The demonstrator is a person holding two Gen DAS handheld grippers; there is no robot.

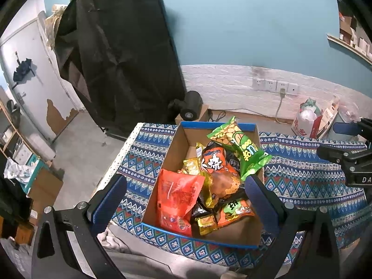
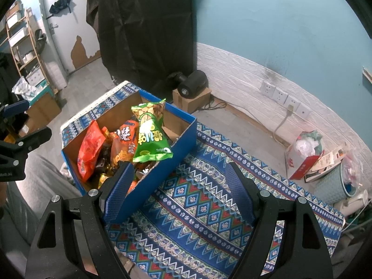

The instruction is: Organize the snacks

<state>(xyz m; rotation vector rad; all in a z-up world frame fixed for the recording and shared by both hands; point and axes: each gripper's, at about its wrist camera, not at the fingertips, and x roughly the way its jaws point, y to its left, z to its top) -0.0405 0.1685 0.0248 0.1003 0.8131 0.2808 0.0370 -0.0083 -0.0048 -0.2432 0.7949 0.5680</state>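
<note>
A blue cardboard box [image 1: 234, 126] [image 2: 183, 139] sits on the patterned tablecloth [image 1: 302, 176] [image 2: 200, 204], filled with snack packs. On top lies a green chip bag [image 1: 239, 144] [image 2: 151, 134]; below it are an orange bag [image 1: 216, 162] [image 2: 123, 144], a red bag [image 1: 176, 197] [image 2: 89, 148] and several small gold packets [image 1: 193, 167]. My left gripper [image 1: 183, 200] hovers open over the box's near end, holding nothing. My right gripper [image 2: 179, 190] is open and straddles the box's right wall, its left finger [image 2: 118, 190] inside the box. It also appears at the right edge of the left wrist view [image 1: 348, 155].
Tall black covered object [image 1: 121, 53] stands behind the table. A black roll on a small carton [image 2: 193, 86] sits on the floor near wall sockets [image 2: 283, 97]. A red-white box [image 2: 302, 160] and a light bin [image 2: 334, 183] stand right; shelves [image 2: 25, 44] left.
</note>
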